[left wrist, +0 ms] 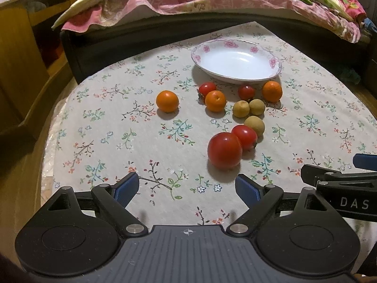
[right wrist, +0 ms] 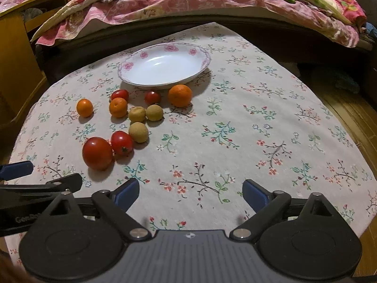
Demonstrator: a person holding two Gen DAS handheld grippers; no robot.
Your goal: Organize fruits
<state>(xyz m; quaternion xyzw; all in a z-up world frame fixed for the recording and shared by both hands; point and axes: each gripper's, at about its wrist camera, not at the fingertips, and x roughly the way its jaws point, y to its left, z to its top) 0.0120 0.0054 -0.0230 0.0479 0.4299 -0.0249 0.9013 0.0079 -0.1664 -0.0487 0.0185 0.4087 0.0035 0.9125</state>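
Fruits lie loose on my cloth-covered surface, just in front of the empty plate: oranges, tomatoes, pale round fruits. Largest tomato sits nearest. Left tool and right tool both gape, holding nothing.

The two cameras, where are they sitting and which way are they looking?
Left wrist: sits on the left tongs, open, looking across the table at the fruit and plate; the right tongs poke in at the right edge.
Right wrist: sits on the right tongs, open, facing the same way; fruit lies to the left, and the left tongs poke in there.
Both show the plate, the big tomato and the bed behind.
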